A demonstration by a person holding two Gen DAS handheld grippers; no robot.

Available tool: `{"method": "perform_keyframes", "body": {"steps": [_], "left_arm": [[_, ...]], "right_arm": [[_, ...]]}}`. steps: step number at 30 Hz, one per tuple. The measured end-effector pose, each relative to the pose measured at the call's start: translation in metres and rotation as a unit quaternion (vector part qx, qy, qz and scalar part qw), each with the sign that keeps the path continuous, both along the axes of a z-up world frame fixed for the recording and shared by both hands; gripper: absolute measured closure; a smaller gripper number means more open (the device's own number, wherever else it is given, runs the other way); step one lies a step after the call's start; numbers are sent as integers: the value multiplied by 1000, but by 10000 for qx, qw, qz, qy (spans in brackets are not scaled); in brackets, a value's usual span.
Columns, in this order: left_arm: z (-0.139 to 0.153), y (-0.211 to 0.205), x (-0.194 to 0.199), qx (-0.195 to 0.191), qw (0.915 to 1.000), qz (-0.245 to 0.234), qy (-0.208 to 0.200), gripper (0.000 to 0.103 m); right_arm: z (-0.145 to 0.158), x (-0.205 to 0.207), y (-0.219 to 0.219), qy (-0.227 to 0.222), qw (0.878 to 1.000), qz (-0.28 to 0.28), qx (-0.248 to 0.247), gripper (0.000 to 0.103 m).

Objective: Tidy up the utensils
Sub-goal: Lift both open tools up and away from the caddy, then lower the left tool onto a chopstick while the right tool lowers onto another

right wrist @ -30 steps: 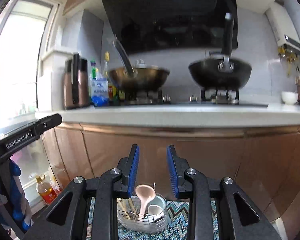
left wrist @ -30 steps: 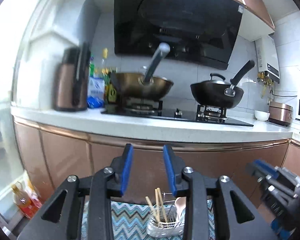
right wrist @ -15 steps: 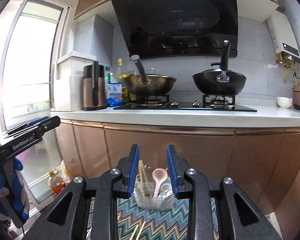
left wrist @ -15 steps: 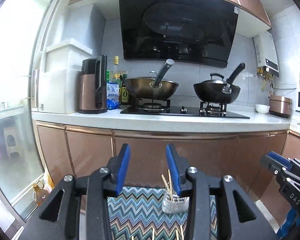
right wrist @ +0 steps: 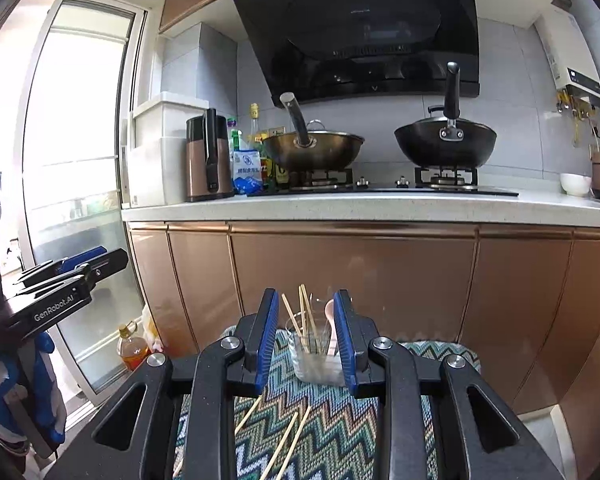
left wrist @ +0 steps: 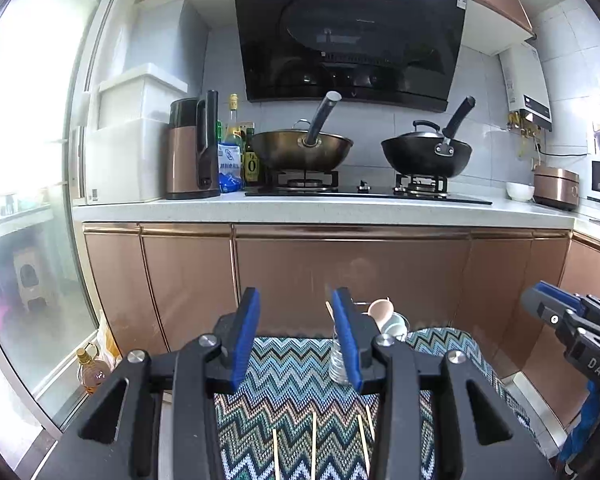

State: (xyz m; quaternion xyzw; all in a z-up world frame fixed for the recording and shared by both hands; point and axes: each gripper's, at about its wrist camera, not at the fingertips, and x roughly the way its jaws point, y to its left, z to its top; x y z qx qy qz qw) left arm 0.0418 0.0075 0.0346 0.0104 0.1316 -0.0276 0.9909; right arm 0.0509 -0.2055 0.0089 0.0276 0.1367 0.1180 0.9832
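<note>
Right wrist view shows the right gripper (right wrist: 306, 336) with its blue-padded jaws spread, nothing between them; framed in that gap, just ahead, stands a clear utensil holder (right wrist: 314, 354) on a zigzag-patterned mat (right wrist: 332, 432). Upright in the holder are several wooden chopsticks (right wrist: 302, 314) and a pale pink spoon (right wrist: 330, 320), the spoon on the side nearer the right jaw. Loose chopsticks (right wrist: 286, 444) lie flat on the mat below the gripper, closer to the camera than the holder. Off to the left of this gripper, level with it and well apart, is the left gripper (right wrist: 66, 276), seen side-on. Left wrist view shows the left gripper (left wrist: 296, 340) likewise spread and empty; the holder (left wrist: 338, 364) sits ahead, mostly hidden behind its right jaw, with the spoon bowl (left wrist: 382, 310) poking out past that jaw. More loose chopsticks (left wrist: 314, 444) lie on the mat (left wrist: 292, 372) beneath it. Far right of it, the tip of the right gripper (left wrist: 556, 308) enters. Beyond both grippers run copper-coloured cabinets (right wrist: 380, 272), and above them a white counter carrying a bronze wok (right wrist: 314, 150) and a black wok (right wrist: 446, 142) on a gas stove.
</note>
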Motion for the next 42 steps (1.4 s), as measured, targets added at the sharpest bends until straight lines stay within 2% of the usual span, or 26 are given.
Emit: {"method": "perform_keyframes", "body": {"steps": [11, 15, 21, 27, 32, 36, 40, 42], "left_arm": [[-16, 1, 9, -37, 9994, -117, 326, 67], [-34, 12, 21, -135, 9972, -122, 720, 67], [-67, 33, 43, -214, 9893, -117, 1437, 67], [-105, 54, 76, -486, 9688, -277, 2414, 67], [-143, 62, 101, -552, 9497, -391, 3056, 67], [-176, 67, 122, -648, 9324, -434, 3528, 67], [-198, 69, 140, -716, 9181, -481, 3869, 67], [-207, 68, 147, -704, 9121, -489, 4010, 67]], "right_arm": [[-15, 8, 6, 405, 9990, 30, -169, 79], [-29, 19, 4, 699, 9975, 44, -115, 80], [-57, 42, 11, 1278, 9916, 180, -70, 83], [-88, 76, 28, 2191, 9737, 595, 196, 85], [-121, 107, 38, 2853, 9560, 654, 209, 88], [-157, 143, 39, 3561, 9318, 644, 283, 91], [-194, 176, 41, 4174, 9059, 599, 386, 92], [-208, 189, 42, 4361, 8973, 560, 378, 93]]}}
